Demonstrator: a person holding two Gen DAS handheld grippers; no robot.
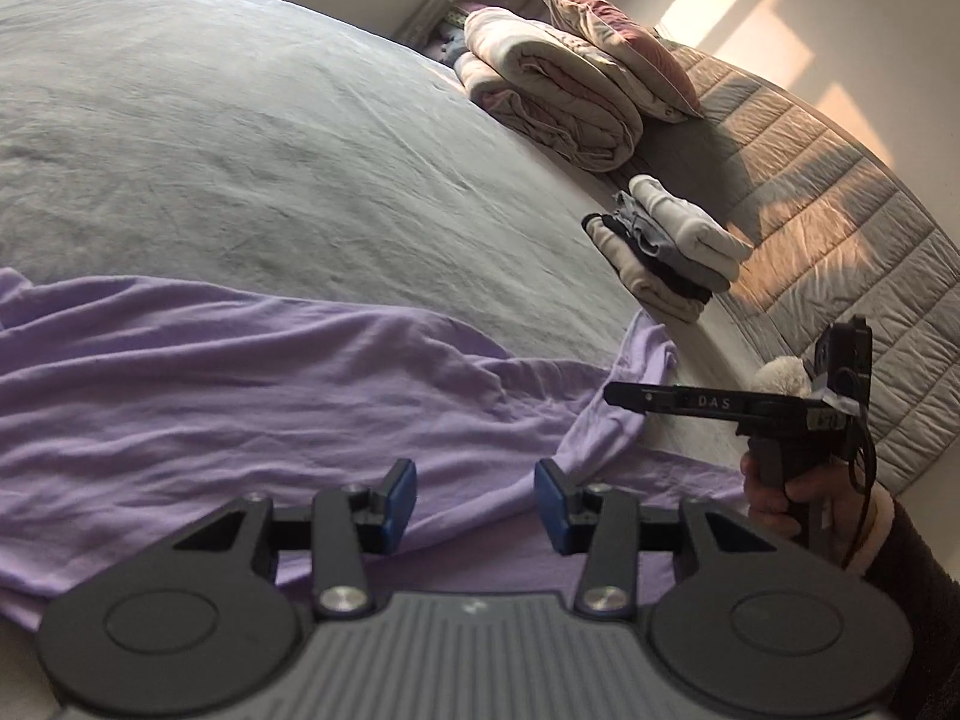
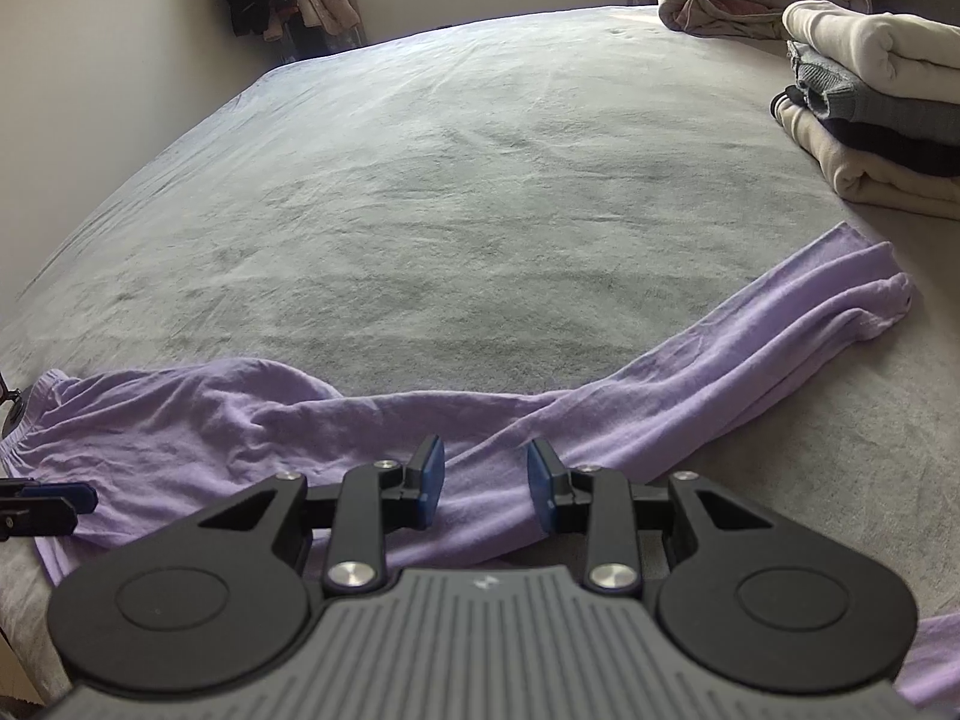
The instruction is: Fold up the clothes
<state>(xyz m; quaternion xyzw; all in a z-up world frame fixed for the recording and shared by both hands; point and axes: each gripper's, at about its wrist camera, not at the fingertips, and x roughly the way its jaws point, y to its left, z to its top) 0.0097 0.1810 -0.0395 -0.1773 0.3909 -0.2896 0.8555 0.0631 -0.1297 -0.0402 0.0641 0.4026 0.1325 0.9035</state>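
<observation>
Now both tongs spread: left gripper (image 1: 475, 501), right gripper (image 2: 485, 483) over rumpled purple garment (image 2: 240, 420); pinch edges squarely, single layer.

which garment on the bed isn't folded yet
The purple garment, spread out and wrinkled across the near edge of the bed by both grippers. The other clothes sit in a folded stack at the far right.

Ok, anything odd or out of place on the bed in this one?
Only the lilac long-sleeved garment: it lies rumpled on the grey bedspread, one sleeve twisted. The folded stack looks tidy.
</observation>
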